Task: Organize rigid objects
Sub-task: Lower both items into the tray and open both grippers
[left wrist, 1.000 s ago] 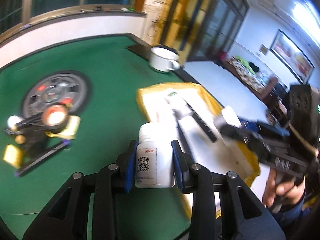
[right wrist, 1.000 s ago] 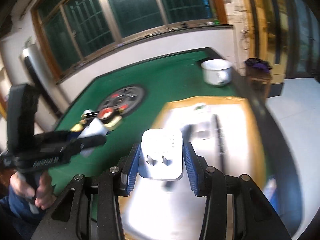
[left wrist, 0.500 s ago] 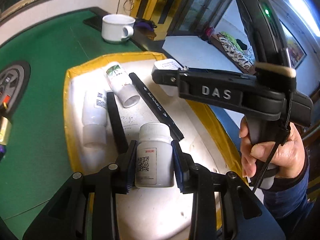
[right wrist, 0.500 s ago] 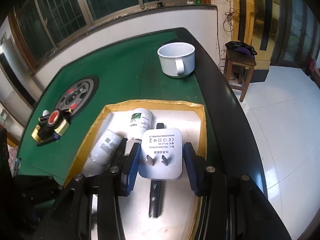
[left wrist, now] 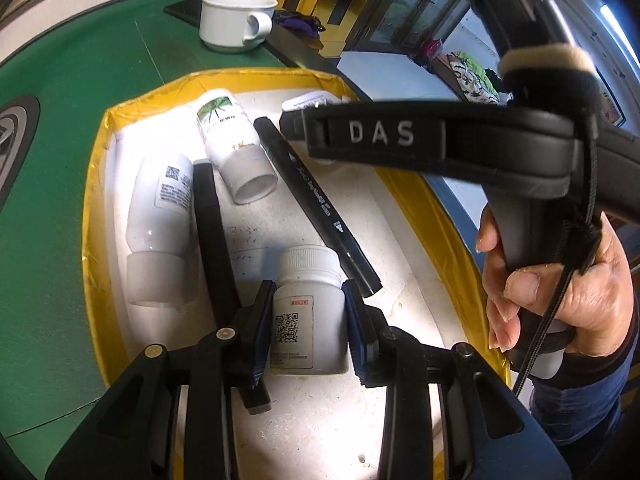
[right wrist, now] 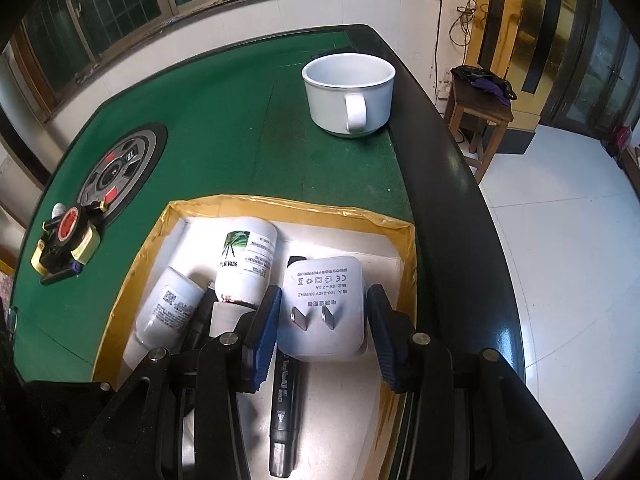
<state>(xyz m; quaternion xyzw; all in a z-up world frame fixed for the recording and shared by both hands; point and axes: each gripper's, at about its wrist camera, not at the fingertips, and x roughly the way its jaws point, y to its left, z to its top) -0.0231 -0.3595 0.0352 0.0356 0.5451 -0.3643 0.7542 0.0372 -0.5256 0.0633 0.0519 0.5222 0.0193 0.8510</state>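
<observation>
Over the yellow-rimmed tray (left wrist: 93, 184): left gripper (left wrist: 308, 330) clamped on upright white pill bottle (left wrist: 308, 312); right gripper (right wrist: 322, 328) clamped on white charger plug (right wrist: 322, 304), beyond black marker (right wrist: 285, 404), short of white mug (right wrist: 348, 96).

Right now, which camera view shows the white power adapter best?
The right wrist view. The white power adapter sits there in the right claw, prongs and printed label facing the camera, above the yellow-rimmed tray. The left wrist view shows only a white corner behind that claw's body.
</observation>
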